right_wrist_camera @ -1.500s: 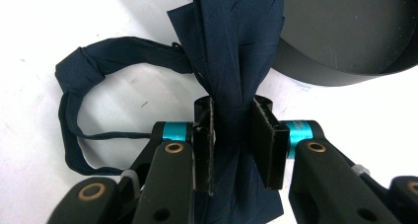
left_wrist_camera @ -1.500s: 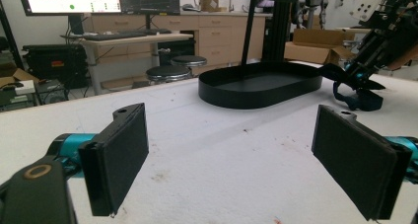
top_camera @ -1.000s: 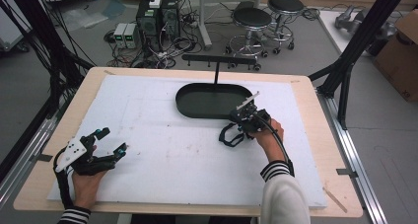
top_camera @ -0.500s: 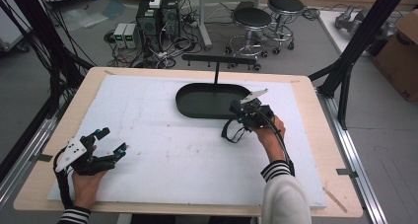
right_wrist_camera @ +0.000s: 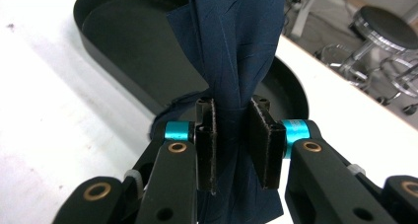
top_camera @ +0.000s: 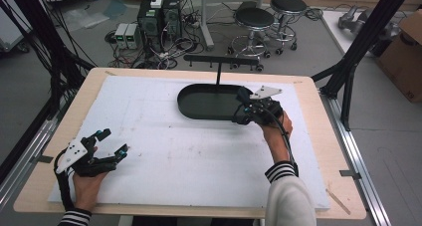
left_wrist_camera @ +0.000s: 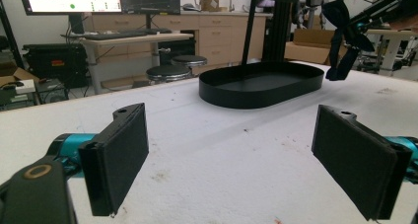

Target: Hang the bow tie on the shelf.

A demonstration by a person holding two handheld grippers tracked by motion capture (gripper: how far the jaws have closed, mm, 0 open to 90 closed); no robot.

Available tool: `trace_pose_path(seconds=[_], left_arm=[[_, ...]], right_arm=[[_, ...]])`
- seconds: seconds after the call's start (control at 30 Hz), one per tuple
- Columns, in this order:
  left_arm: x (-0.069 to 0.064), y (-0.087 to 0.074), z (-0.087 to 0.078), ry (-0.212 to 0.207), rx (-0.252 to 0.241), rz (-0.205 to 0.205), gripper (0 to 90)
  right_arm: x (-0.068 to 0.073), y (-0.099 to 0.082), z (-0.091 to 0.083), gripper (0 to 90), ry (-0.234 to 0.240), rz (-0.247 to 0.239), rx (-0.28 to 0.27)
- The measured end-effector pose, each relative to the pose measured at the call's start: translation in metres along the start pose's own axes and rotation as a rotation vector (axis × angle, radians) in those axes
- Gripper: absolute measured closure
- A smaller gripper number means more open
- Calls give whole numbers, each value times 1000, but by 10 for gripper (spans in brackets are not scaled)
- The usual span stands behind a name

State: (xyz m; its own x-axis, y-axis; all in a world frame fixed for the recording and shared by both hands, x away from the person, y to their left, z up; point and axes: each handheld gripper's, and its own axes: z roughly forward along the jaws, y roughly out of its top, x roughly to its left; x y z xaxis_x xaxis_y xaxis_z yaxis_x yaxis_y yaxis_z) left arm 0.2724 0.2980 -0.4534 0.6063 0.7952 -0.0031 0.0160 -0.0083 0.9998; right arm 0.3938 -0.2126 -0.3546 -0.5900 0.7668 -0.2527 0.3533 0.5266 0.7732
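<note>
Left gripper [top_camera: 110, 142] rests low at the near left of the white-covered bench [top_camera: 164, 151], fingers [left_wrist_camera: 118, 157] wide, nothing between them. Black oval metal tray [top_camera: 199, 104] with upright T-stand sits mid-bench. Right gripper [right_wrist_camera: 232, 145] at the tray's right end, fingers clamped on a bunched dark navy cloth [right_wrist_camera: 231, 61], held above the tray.

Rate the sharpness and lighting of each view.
High view: even light, soft detail, the right gripper dark against the black tray. Left gripper view: tray sharp, near pads slightly soft. Right gripper view: navy cloth crisp, stools behind blurred.
</note>
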Motion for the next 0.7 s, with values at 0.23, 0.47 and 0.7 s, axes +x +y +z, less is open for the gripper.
trace_pose_path(seconds=[0.23,0.47,0.7], left_arm=[[0,0,0,1,-2,-1,146],[0,0,0,1,-2,-1,146],[0,0,0,0,1,-1,146]], right_arm=[[1,4,-7,748,-40,0,-55],[-2,7,-12,748,-78,8,-87],[-6,19,-16,748,-100,5,-118]])
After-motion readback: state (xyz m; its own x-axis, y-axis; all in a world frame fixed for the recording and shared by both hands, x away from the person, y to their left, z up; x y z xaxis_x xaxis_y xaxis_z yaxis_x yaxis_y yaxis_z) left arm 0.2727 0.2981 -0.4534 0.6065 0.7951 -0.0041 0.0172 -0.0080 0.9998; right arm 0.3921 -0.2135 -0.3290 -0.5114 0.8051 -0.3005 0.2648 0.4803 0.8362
